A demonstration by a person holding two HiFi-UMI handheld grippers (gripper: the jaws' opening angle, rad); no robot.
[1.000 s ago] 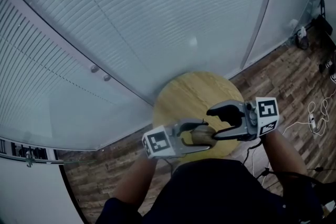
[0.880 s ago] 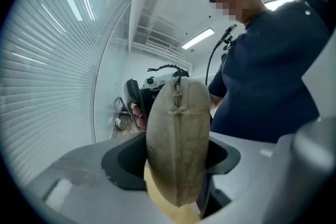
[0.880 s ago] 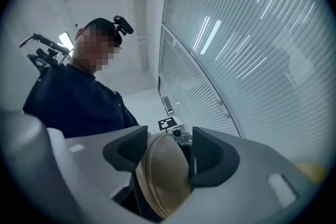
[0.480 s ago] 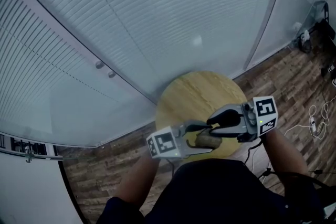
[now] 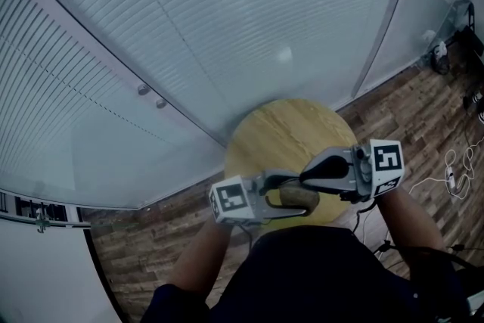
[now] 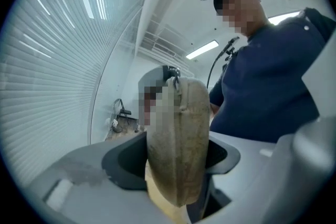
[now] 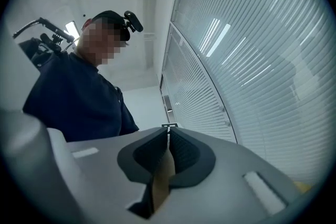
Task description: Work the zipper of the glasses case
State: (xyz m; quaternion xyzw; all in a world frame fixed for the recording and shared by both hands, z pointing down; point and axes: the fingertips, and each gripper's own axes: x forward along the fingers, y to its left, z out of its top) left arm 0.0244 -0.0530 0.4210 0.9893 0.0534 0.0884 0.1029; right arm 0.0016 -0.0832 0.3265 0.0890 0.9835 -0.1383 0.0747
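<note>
My left gripper [image 5: 291,197] sits left of centre, over the near edge of the round table [image 5: 280,132]. Its fingers are clamped across the flat sides of the case [image 6: 176,139], which stands on end between them, clear of the table, its far end poking up past the pads. The case looks like tan felt over a shell that gives a little. I judge it light and a bit soft, grippy rather than slick, so a firm squeeze on the broad faces should hold it without crushing whatever is inside. To the right, my right gripper [image 5: 308,179] meets that far end of the case. Its fingers have just been closing and now stand pinched together, with what looks like the small metal pull [image 7: 169,126] nipped at their very tips. That pull is tiny, hard and probably slippery, so I would want it seated well into the pads, not just at the edge. I would draw it along the line of the teeth while the left side braces the case against twisting.
</note>
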